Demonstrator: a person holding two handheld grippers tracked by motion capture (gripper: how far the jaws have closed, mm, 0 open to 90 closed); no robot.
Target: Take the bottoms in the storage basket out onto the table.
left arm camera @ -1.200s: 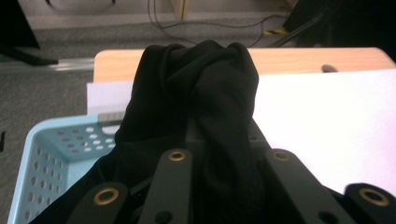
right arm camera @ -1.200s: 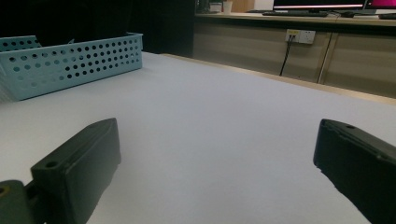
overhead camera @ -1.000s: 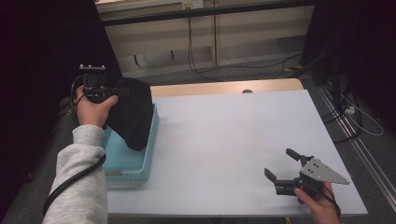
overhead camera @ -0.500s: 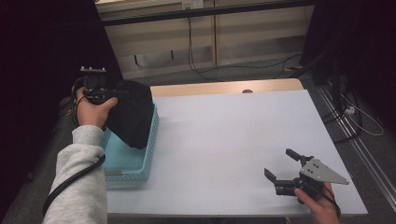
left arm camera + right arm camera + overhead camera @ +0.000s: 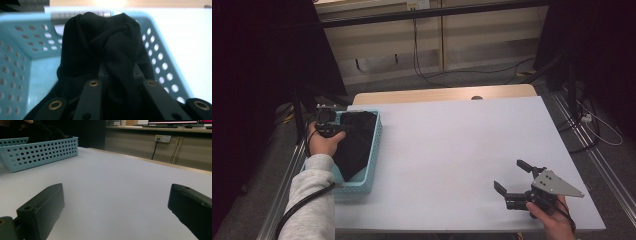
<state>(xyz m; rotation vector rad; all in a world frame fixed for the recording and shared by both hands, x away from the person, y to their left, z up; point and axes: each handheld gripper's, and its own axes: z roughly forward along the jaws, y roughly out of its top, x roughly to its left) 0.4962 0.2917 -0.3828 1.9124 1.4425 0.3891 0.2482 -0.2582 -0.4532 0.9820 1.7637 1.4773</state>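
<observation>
A black cloth (image 5: 356, 142) lies bunched in the light blue perforated basket (image 5: 375, 150) at the table's left edge. My left gripper (image 5: 330, 126) sits low over the basket's far left part, shut on a fold of the cloth (image 5: 117, 45); the fabric runs up between its two jaws and hides the tips. The jaws have just been easing slightly apart with the cloth still between them. My right gripper (image 5: 511, 175) rests near the front right of the white table (image 5: 452, 135), open, nothing between its jaws. In the right gripper view the basket (image 5: 37, 152) stands far off to the left.
A wooden strip (image 5: 437, 94) borders the table's far edge. Beyond it are cables on the floor and a low cabinet wall (image 5: 427, 45). Metal rails (image 5: 287, 190) run along the table's left side. The basket's walls rise around the cloth (image 5: 15, 62).
My left hand has come down, bringing the black cloth from above the basket's rim into the basket. The right gripper has stayed in place.
</observation>
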